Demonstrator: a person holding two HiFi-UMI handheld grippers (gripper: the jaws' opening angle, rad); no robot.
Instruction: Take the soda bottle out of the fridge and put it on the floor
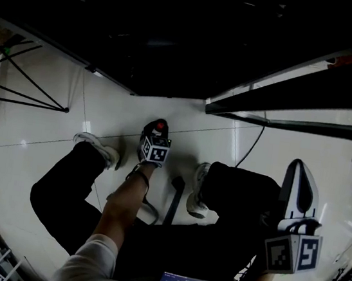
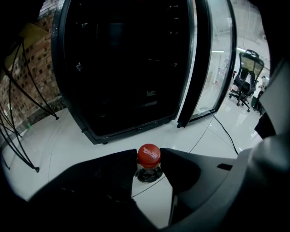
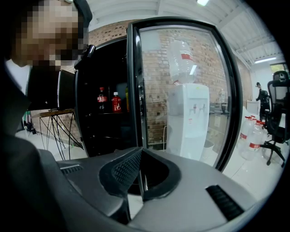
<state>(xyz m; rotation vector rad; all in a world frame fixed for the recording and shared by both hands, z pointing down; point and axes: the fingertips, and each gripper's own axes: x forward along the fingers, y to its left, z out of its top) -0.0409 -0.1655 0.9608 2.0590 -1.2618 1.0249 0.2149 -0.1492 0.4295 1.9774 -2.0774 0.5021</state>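
Observation:
The soda bottle (image 2: 149, 155), with a red cap and dark contents, stands upright on the white tiled floor in front of the black fridge (image 2: 122, 68). My left gripper (image 2: 148, 164) is shut on it, a jaw touching each side of the cap and neck. In the head view the left gripper (image 1: 157, 134) is held low between the person's feet, with the red cap (image 1: 160, 126) showing at its tip. My right gripper (image 3: 141, 156) is shut and empty. It is raised at the right (image 1: 300, 180), away from the bottle.
The fridge's glass door (image 2: 210, 63) stands open to the right. More red-labelled bottles (image 3: 116, 103) stand on a shelf inside. A black metal stand (image 1: 15, 81) is at the left, an office chair (image 2: 244, 77) and a cable (image 2: 224, 131) at the right. A water dispenser (image 3: 188, 113) shows through the door.

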